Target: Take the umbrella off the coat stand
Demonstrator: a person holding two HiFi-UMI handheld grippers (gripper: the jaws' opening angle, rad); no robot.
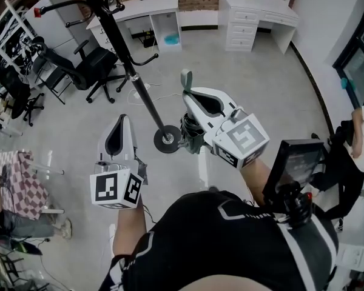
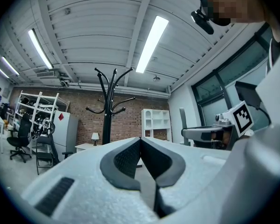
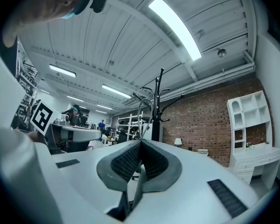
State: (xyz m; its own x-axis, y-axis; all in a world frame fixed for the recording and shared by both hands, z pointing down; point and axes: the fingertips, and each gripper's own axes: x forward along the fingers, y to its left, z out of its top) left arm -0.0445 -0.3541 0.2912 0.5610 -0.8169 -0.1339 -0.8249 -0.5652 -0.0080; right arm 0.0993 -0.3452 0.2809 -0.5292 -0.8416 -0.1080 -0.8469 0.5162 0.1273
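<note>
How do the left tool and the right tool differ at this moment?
The right tool is shut on the umbrella; the left tool is shut on nothing. In the head view, the right tool reaches farther forward than the left tool. Both are white with a marker cube.

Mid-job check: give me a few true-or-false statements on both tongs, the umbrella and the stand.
1. The right tongs are shut on the umbrella. True.
2. The left tongs grip the stand. False: they are shut on nothing and are apart from the stand.
3. The stand lies flat on the floor. False: it stands upright.
4. The umbrella's curved handle sticks out past the right tongs. True.
</note>
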